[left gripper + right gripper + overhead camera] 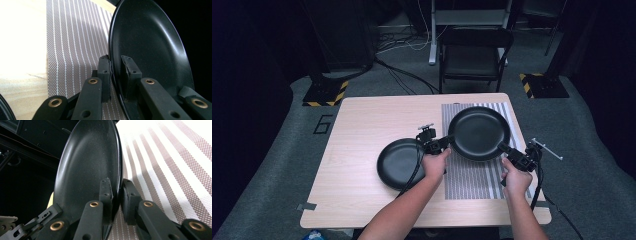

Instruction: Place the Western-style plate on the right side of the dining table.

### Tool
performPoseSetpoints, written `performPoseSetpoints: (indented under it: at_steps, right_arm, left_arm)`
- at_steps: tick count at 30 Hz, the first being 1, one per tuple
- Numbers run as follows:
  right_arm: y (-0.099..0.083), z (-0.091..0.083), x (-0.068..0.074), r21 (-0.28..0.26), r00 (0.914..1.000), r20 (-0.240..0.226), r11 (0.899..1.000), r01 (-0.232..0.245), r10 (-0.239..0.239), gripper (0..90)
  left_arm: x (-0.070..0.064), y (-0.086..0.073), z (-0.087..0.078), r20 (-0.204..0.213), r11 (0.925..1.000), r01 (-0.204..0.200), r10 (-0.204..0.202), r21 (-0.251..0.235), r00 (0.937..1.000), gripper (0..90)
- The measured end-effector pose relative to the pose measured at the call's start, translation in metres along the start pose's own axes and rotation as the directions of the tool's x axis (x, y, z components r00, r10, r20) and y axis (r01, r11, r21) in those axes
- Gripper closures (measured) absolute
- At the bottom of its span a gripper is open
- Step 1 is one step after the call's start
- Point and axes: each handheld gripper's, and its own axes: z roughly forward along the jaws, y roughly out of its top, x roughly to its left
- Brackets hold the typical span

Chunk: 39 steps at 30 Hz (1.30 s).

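Observation:
A large black plate (pixel 479 132) is held above the striped placemat (pixel 472 175), gripped at two opposite sides. My left gripper (pixel 445 142) is shut on its left rim; in the left gripper view the jaws pinch the large black plate (pixel 150 47) edge. My right gripper (pixel 507 151) is shut on its near right rim, and the right gripper view has the large black plate (pixel 87 165) rim clamped between the pads. A smaller black plate (pixel 401 163) lies flat on the wooden table (pixel 362 130), left of the mat, just beside my left hand.
A dark folding chair (pixel 474 55) stands past the table's far edge. Cables run over the grey floor, and yellow-black striped stand bases (pixel 326 94) sit at both far corners. The striped placemat (pixel 72 45) spreads under the held plate.

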Motion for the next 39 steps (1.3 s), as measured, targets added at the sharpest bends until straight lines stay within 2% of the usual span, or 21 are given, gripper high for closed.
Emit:
performPoseSetpoints:
  at_steps: [11, 19, 23, 26, 33, 36, 38, 39]
  right_arm:
    - [-0.002, 0.005, -0.023, 0.022, 0.9993, 0.022, 0.999, -0.03, 0.029, 80.4]
    - [0.0, 0.01, -0.03, 0.037, 0.999, 0.039, 0.999, -0.023, 0.021, 80.5]
    - [0.0, 0.014, -0.036, 0.047, 0.9984, 0.027, 0.998, -0.052, 0.051, 80.7]
    - [-0.001, 0.019, -0.044, 0.059, 0.9967, 0.042, 0.996, -0.072, 0.069, 80.5]
    - [-0.002, 0.025, -0.048, 0.074, 0.9966, 0.043, 0.995, -0.073, 0.07, 80.6]
    - [-0.003, 0.028, -0.05, 0.084, 0.9946, 0.04, 0.992, -0.099, 0.096, 80.5]
    - [-0.004, 0.028, -0.051, 0.092, 0.9948, 0.052, 0.991, -0.092, 0.088, 80.4]
    - [-0.004, 0.028, -0.051, 0.094, 0.9948, 0.054, 0.991, -0.091, 0.086, 80.4]
  left_arm:
    - [0.003, -0.014, 0.017, -0.032, 0.9996, 0.007, -0.006, 0.028, 0.9995, 78.9]
    - [0.006, -0.019, 0.024, -0.056, 0.999, 0.021, -0.019, 0.038, 0.9983, 78.5]
    - [0.006, -0.02, 0.027, -0.075, 0.999, 0.015, -0.011, 0.043, 0.9971, 78.6]
    - [0.007, -0.023, 0.029, -0.085, 0.9984, 0.017, -0.013, 0.053, 0.9963, 78.7]
    - [0.011, -0.026, 0.03, -0.115, 0.9976, 0.034, -0.027, 0.06, 0.993, 78.7]
    - [0.012, -0.026, 0.031, -0.124, 0.9971, 0.017, -0.008, 0.074, 0.9923, 78.7]
    - [0.012, -0.028, 0.032, -0.131, 0.9965, 0.034, -0.024, 0.076, 0.9911, 78.6]
    - [0.013, -0.029, 0.033, -0.132, 0.9966, 0.028, -0.018, 0.078, 0.9911, 78.6]
